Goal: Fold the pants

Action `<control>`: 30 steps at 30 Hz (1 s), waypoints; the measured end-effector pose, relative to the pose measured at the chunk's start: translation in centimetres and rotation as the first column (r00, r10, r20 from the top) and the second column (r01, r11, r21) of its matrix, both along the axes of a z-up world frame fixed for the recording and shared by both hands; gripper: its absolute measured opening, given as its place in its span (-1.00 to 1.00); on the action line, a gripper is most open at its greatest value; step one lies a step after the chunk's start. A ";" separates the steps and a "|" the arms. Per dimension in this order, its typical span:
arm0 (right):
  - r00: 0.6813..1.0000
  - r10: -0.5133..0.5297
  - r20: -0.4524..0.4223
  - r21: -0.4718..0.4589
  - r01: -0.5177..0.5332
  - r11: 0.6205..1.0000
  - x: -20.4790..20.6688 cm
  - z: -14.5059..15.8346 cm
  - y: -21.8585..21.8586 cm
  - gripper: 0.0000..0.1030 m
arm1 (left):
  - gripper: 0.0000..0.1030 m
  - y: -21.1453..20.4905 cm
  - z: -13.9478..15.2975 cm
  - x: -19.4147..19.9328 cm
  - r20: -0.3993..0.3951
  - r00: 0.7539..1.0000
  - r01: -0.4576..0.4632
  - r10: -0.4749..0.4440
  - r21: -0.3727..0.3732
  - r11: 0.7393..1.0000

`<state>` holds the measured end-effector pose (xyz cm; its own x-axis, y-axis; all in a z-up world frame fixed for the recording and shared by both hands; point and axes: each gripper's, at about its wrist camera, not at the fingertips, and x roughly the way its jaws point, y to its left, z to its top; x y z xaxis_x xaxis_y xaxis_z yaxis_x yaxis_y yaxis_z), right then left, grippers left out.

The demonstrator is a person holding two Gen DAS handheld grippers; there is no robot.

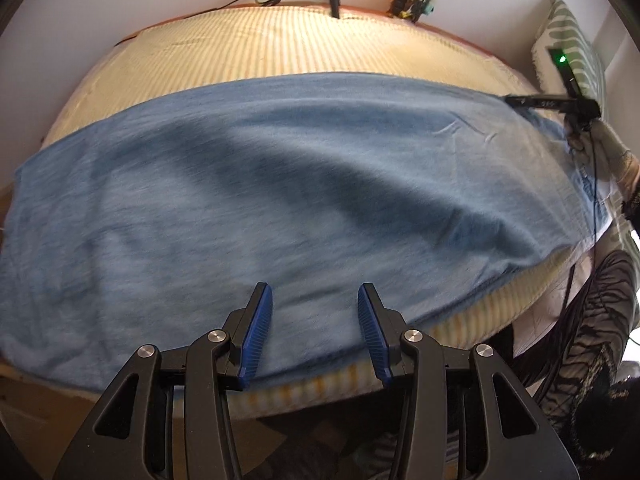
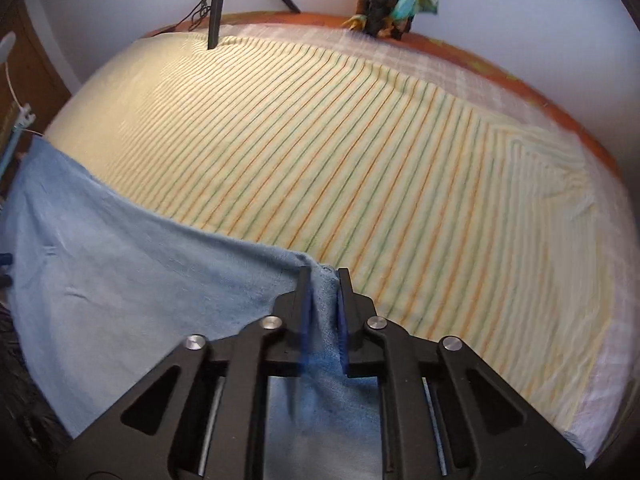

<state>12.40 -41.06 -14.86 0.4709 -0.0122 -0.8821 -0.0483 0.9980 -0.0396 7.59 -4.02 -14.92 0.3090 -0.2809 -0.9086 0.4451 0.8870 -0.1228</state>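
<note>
Now your left gripper has its jaws wide apart, with nothing between them, and it hangs just over the near hem of the blue pants. The pants lie spread flat in front of it, reaching far to its left and to its right, on the striped sheet of the bed. At the far right end of the cloth your right gripper has its jaws drawn narrow, pinching a fold of the pants at the upper corner. Beyond its fingertips the sheet runs bare up to the wall, where a black stand leg comes down onto the bed.
</note>
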 end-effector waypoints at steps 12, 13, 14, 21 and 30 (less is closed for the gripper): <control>0.979 0.075 0.191 0.050 -0.086 0.995 -4.3 7.1 5.8 -0.05 | -0.16 12.9 8.6 2.4 0.110 0.934 -0.319 0.339 -0.162 0.934; 0.975 0.107 0.197 0.079 -0.124 0.989 -4.6 7.3 7.1 -0.05 | -0.16 14.3 9.6 2.5 0.134 0.921 -0.346 0.367 -0.159 0.925; 0.969 0.143 0.203 0.093 -0.165 0.982 -5.1 7.5 8.6 -0.05 | -0.16 15.3 10.4 2.6 0.151 0.909 -0.366 0.389 -0.158 0.917; 0.915 0.365 0.174 0.045 -0.378 0.925 -5.4 5.9 18.4 -0.05 | -0.16 22.8 13.1 2.8 0.226 0.824 -0.500 0.520 -0.143 0.854; 0.888 0.449 0.099 0.022 -0.453 0.891 3.2 2.5 22.8 -0.35 | -0.16 29.9 16.2 2.9 0.267 0.733 -0.606 0.626 -0.164 0.778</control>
